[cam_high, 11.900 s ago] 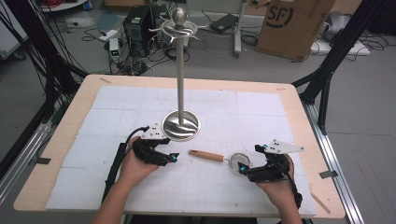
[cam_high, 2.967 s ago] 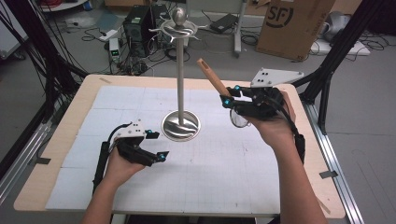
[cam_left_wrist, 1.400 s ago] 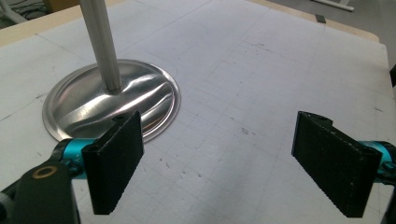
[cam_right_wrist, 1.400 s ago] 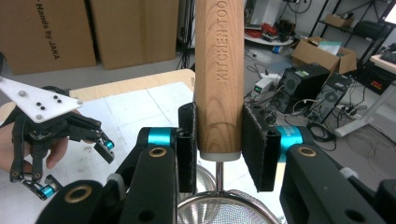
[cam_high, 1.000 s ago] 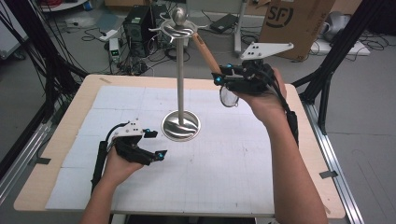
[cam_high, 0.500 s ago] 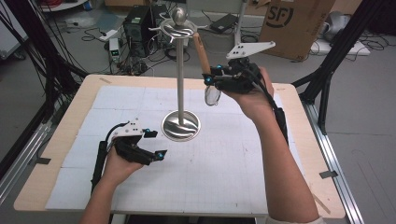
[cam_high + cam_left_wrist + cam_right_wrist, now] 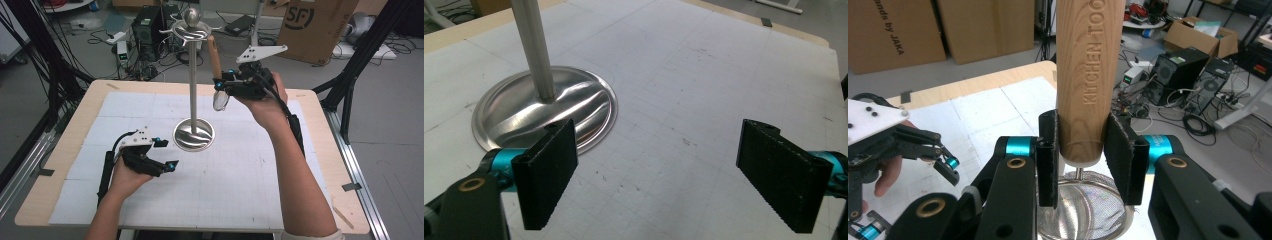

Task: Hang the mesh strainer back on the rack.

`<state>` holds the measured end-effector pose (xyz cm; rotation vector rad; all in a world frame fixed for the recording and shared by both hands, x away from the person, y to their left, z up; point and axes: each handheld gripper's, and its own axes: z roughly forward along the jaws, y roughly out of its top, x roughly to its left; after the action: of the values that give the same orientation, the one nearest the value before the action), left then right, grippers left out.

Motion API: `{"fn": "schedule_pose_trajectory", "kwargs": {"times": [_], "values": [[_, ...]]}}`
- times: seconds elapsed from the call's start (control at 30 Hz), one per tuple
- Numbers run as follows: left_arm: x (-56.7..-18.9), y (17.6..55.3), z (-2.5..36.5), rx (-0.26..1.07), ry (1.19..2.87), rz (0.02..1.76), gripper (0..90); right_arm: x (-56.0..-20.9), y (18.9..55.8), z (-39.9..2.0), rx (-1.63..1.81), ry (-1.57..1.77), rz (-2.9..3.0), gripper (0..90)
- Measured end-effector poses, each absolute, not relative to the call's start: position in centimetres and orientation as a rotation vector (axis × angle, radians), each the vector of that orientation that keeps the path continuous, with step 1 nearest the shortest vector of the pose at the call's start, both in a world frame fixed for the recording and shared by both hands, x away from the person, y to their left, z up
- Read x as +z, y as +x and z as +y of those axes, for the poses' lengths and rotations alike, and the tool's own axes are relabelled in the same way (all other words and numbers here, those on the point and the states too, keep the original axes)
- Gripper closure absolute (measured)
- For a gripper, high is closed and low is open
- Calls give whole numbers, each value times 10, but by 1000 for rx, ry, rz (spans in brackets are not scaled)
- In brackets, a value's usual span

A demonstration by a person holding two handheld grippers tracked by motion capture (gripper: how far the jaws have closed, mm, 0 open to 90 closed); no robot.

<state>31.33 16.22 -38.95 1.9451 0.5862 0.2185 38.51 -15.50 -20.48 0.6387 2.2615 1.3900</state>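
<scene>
The small wire-mesh strainer with a light wooden handle (image 7: 216, 65) was up in the air at about one o'clock from the tall polished steel stand (image 7: 193, 80), its handle pointing up toward the hooked crown of the stand and its mesh bowl hanging below my grip. In the right gripper view the handle (image 7: 1089, 75) rose upright between the jaws, stamped with "KITCHEN TOO" along its length, and the silver mesh bowl (image 7: 1088, 210) sat just under the jaws.

My right gripper (image 7: 226, 82) was closed tight on the low end of that handle, the two black pads pressed against the wood on either side. From the high view, the top of the handle stood just beside the stand's upper arms; I could not tell whether it touched them.

The stand's round steel base (image 7: 194, 135) rested near the middle of the white gridded mat (image 7: 250, 175) that covered the pale wooden table (image 7: 320, 150), with the thin pole rising straight from it.

My left gripper (image 7: 162, 155) lay low at about seven o'clock from that base, near it but apart. Its jaws were spread wide with nothing between them; in the left gripper view the base (image 7: 544, 112) showed just beyond one jaw, and bare mat lay in the gap.

Beyond the table, at twelve o'clock, there were black computer cases (image 7: 150, 25) and loose cables on the floor, and at one o'clock a brown cardboard box (image 7: 320, 25).
</scene>
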Motion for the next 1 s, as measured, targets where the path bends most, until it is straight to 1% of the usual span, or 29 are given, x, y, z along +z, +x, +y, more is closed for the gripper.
{"fn": "schedule_pose_trajectory", "kwargs": {"times": [0.53, 0.77, 1.0], "values": [[-389, 313, 162, 222, 1947, 583, 174, -204, 383, -156, 1390, 646, 2243, 629], [-389, 313, 162, 221, 1946, 580, 174, -208, 378, -161, 1394, 656, 2240, 574], [-389, 314, 162, 223, 1947, 581, 174, -216, 369, -174, 1396, 674, 2242, 508]]}}
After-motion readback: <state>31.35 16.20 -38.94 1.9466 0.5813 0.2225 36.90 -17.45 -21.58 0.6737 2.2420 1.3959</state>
